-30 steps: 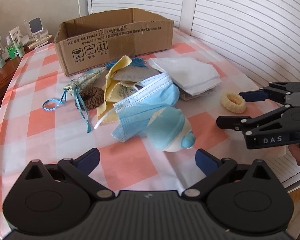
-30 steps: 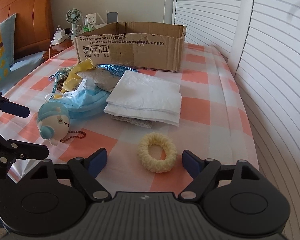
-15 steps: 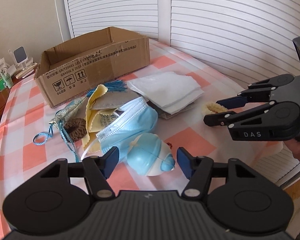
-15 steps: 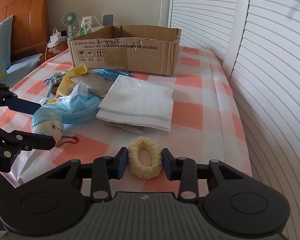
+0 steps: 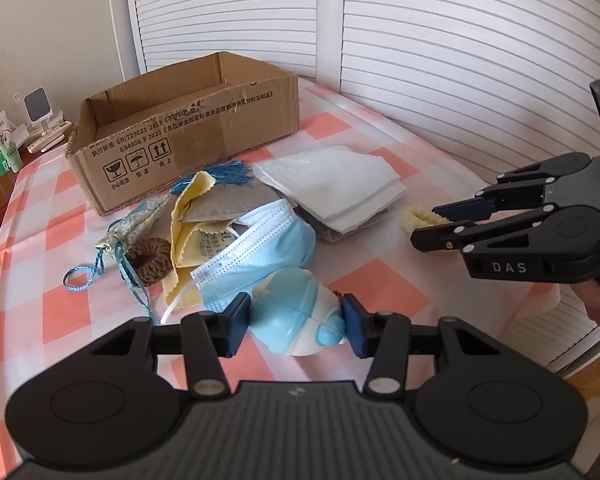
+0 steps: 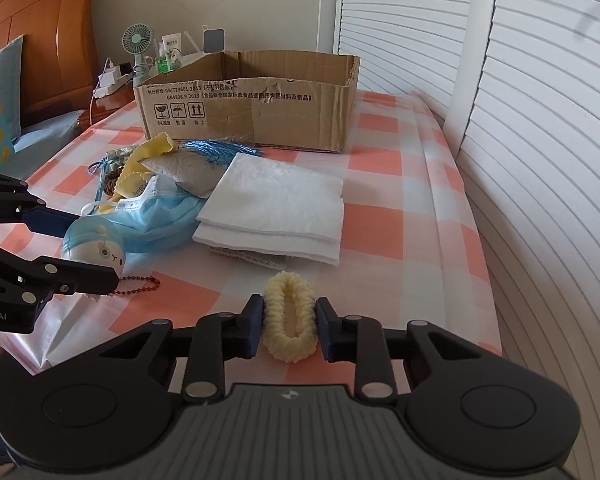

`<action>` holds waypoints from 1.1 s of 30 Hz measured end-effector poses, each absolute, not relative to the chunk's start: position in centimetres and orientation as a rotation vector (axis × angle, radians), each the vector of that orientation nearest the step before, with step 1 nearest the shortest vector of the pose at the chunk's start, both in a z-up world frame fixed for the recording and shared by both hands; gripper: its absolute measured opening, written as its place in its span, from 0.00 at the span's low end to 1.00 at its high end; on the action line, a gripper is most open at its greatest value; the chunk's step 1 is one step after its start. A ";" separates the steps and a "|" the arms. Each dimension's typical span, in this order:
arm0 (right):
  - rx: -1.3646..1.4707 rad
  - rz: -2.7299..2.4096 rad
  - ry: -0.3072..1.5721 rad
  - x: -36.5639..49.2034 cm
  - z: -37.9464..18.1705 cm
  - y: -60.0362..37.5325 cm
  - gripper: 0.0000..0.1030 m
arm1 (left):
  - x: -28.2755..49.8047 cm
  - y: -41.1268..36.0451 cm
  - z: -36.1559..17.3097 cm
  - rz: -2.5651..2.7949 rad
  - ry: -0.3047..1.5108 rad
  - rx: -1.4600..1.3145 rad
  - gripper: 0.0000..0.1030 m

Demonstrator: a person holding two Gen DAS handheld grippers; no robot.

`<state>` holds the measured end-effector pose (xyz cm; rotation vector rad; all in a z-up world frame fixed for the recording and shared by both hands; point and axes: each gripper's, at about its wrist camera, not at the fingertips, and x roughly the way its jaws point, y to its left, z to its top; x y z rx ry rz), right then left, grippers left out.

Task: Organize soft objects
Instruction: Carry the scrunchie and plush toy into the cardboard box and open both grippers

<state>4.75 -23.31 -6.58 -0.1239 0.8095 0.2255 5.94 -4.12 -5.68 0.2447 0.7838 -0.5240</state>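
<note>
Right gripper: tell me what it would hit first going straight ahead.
The right gripper, shut on the yellow scrunchie, points at the folded white cloth stack. That probably comes first, before the cardboard box; depth is uncertain.

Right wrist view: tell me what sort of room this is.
Most likely a bedroom. A wooden headboard with a pillow stands at the left, a bedside stand holds a small fan and toiletries, and white louvred doors line the right side.
</note>
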 end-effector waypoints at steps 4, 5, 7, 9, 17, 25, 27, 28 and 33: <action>-0.125 0.225 0.809 4.7 -6.3 -23.3 0.31 | 5.8 -3.9 -5.1 -0.525 0.777 0.240 0.47; -0.127 0.227 0.807 4.7 -6.1 -23.2 0.31 | 5.7 -3.8 -4.9 -0.527 0.776 0.236 0.47; -0.127 0.226 0.804 4.6 -5.7 -23.2 0.31 | 5.7 -3.6 -4.6 -0.529 0.777 0.230 0.47; -0.125 0.227 0.799 4.4 -5.3 -23.1 0.31 | 5.7 -3.3 -4.3 -0.525 0.774 0.227 0.47; -0.103 0.250 0.783 5.0 -2.9 -22.9 0.31 | 6.4 -1.9 -2.4 -0.492 0.746 0.221 0.47; -0.120 0.262 0.733 7.4 -0.3 -22.1 0.31 | 10.2 -0.6 0.1 -0.452 0.717 0.223 0.47; -0.127 0.269 0.714 8.3 0.5 -21.8 0.31 | 11.6 -0.5 1.0 -0.448 0.694 0.236 0.47; -0.130 0.276 0.703 9.0 0.9 -21.6 0.31 | 12.2 -0.5 1.5 -0.444 0.683 0.239 0.47; -0.127 0.298 0.665 12.6 2.7 -20.6 0.31 | 16.9 -1.0 3.6 -0.424 0.627 0.285 0.47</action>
